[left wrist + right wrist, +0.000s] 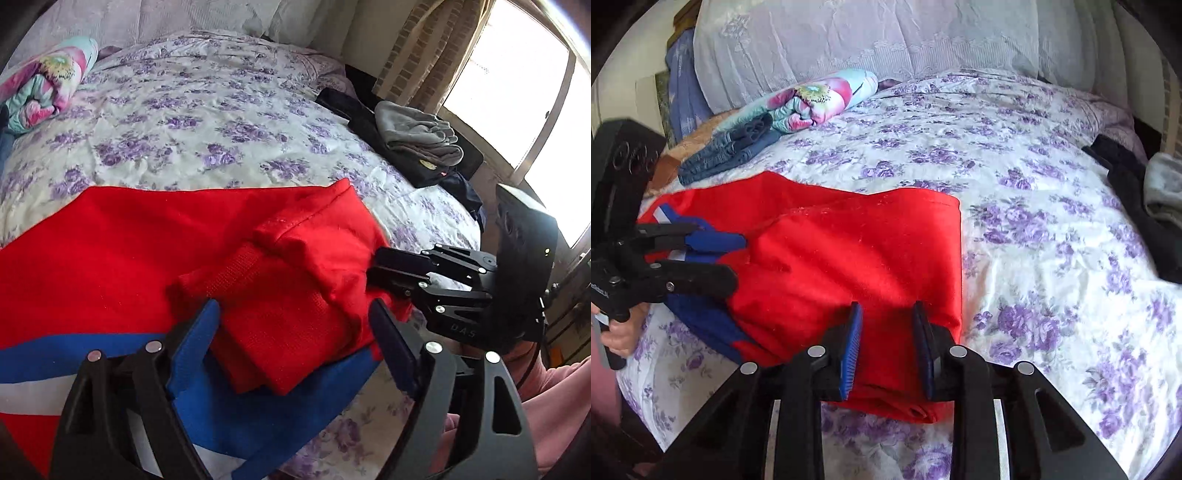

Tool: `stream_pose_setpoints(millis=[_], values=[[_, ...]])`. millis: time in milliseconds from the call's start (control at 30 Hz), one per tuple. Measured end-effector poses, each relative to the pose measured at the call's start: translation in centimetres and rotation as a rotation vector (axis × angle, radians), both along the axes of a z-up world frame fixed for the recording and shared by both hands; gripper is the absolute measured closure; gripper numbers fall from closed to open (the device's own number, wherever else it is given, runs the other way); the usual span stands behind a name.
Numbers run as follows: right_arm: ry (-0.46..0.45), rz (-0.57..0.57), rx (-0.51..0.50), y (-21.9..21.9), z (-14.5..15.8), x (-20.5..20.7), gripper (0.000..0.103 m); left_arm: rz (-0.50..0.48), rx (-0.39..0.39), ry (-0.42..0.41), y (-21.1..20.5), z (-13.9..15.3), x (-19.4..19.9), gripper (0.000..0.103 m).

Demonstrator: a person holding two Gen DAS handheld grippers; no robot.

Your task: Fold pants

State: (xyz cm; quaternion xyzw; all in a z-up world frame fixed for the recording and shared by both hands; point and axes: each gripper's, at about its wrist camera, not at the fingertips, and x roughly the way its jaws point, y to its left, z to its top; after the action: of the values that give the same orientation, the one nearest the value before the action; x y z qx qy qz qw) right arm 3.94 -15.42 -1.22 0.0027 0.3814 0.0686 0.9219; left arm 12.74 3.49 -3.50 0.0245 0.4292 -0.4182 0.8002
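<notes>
Pants (280,280) lie bunched between both grippers' parted jaws, gripped by neither.

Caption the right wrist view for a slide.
Right tool open over the near edge of the folded red pants on the floral bedspread; left tool alongside.

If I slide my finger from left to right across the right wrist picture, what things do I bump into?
left gripper → folded jeans → flowery bundle → red pants → flowered bedspread → black clothes → grey cloth.
</notes>
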Motion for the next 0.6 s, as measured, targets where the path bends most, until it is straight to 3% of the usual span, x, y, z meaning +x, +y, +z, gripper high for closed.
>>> stream_pose_setpoints(millis=[267, 333, 400, 433, 500, 600], values=[[-0.116, -0.024, 0.084, -1.0, 4.1, 2.5, 0.06, 0.012, -0.059, 0.026, 1.0, 0.1, 0.3, 0.023], [-0.056, -0.04, 0.121, -1.7, 3.0, 5.1, 0.048, 0.012, -0.054, 0.018, 0.8, 0.1, 0.2, 0.023], [0.069, -0.031, 0.11, -1.5, -0.3, 7.6, 0.036, 0.012, -0.043, 0.006, 0.6, 0.1, 0.1, 0.021], [0.043, 0.0, 0.116, -1.3, 0.0, 7.5, 0.021, 0.018, -0.026, -0.002, 0.5, 0.0, 0.0, 0.018], [0.019, 0.034, 0.151, -1.2, 0.2, 6.8, 0.017, 0.036, 0.011, -0.011, 0.2, -0.2, 0.0, 0.007], [-0.034, -0.044, 0.175, -2.1, 0.8, 5.3, 0.017, 0.059, 0.036, -0.012, 0.3, -0.4, 0.2, 0.006]])
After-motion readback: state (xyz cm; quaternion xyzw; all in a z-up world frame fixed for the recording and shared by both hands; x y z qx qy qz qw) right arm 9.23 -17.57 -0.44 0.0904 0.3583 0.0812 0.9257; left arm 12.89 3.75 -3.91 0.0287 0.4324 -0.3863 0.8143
